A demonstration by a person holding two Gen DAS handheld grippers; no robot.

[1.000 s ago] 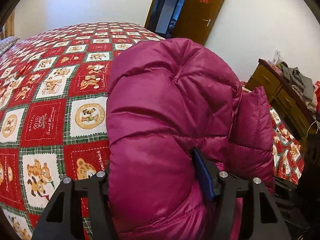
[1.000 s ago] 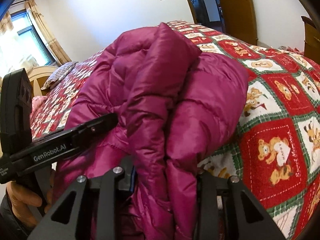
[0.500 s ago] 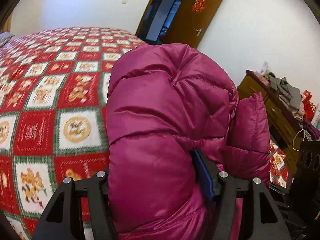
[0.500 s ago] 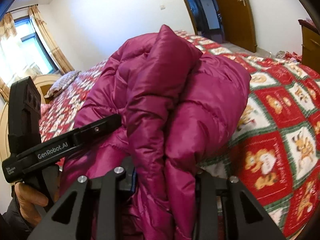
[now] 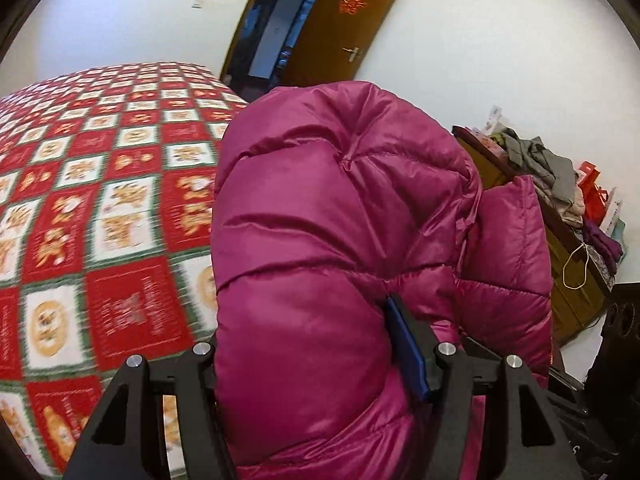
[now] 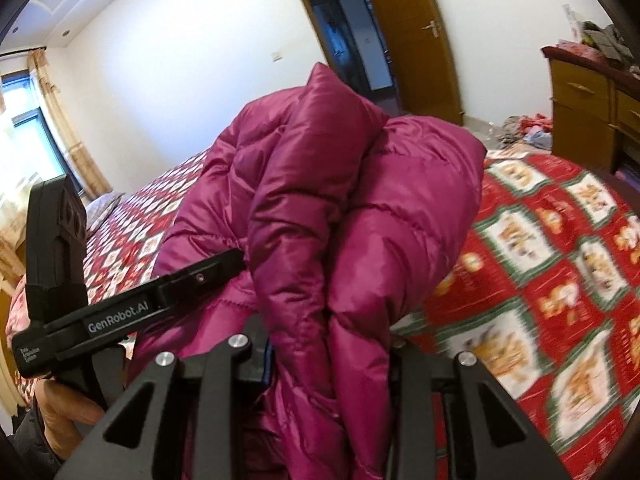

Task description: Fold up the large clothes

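A magenta quilted down jacket point(image 5: 332, 240) is bundled in thick folds and held up above the bed. My left gripper point(image 5: 312, 364) is shut on a fat fold of it; the jacket bulges between the jaws and hides the left finger. My right gripper point(image 6: 328, 364) is shut on another part of the same jacket point(image 6: 344, 208), whose folds rise in front of the camera. In the right wrist view the left gripper's black body point(image 6: 120, 312) shows at the left, its tip buried in the jacket.
The bed's red, green and white bear-patterned quilt point(image 5: 100, 208) lies below and also shows in the right wrist view point(image 6: 560, 280). A wooden dresser point(image 5: 568, 280) piled with clothes stands at the right. An open brown door point(image 5: 344, 28) is in the far wall.
Both grippers have lifted the jacket higher and tilted up; the bed has dropped lower in both views and more wall and door show. Both grips are unchanged.
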